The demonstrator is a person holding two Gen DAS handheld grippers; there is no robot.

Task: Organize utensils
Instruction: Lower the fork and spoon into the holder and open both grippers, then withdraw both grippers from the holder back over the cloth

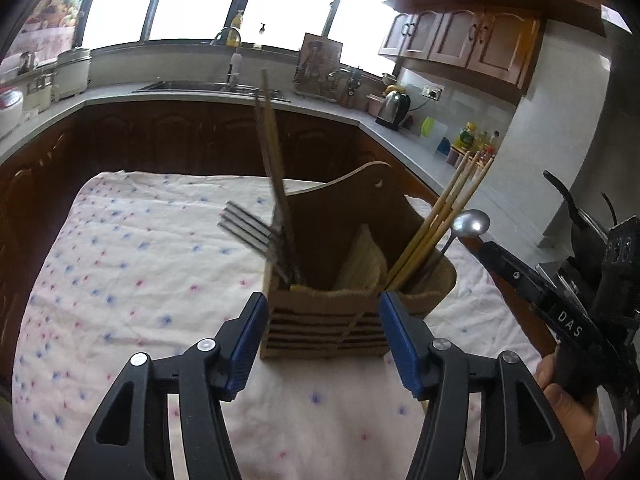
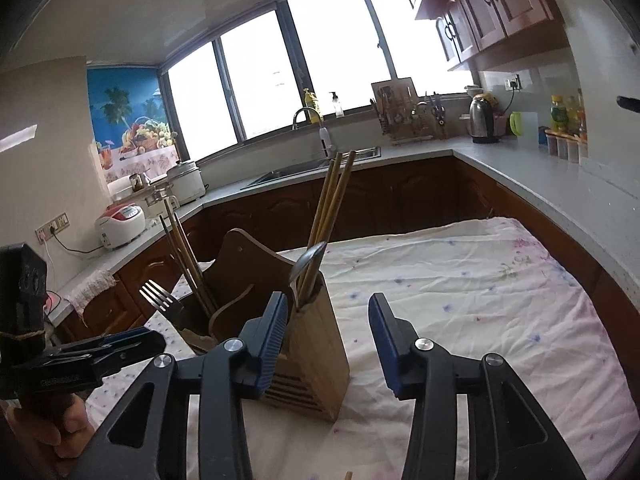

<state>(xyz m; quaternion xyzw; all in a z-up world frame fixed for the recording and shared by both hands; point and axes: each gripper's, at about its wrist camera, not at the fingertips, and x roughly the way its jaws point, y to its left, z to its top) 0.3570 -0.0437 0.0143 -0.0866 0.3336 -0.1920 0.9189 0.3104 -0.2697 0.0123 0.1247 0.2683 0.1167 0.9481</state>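
White cloth point(image 1: 132, 280) dotted with blue and pink covers the bench, and its far edge stops short of the dark cabinets point(image 1: 168, 140) under the grey counter point(image 1: 404, 140). To the left of the holder in the left wrist view the cloth lies bare out to that edge; in the right wrist view it lies bare to the right as well.

The wooden holder point(image 1: 324, 332) stands upright near the middle of the bench, its slotted front facing the left tongs point(image 1: 320, 344). It has compartments side by side under a tall curved back. The left compartment holds a fork point(image 1: 250, 232), tines up and leaning left, along with dark chopsticks point(image 1: 272, 160) that look blurred. The right compartment holds pale chopsticks point(image 1: 440, 220) leaning right and a spoon point(image 1: 470, 224), bowl up. Something pale sits in the middle one, though I cannot tell what it is.

The left tongs are spread wide, one blue pad at each side of the holder's front, seemingly not touching it, and grip nothing. The right tongs point(image 2: 328, 340) are likewise spread and empty, with the holder's corner just beside the left pad. In the left wrist view the right tongs' body reaches in from the right, and white letters on it read "DAS".
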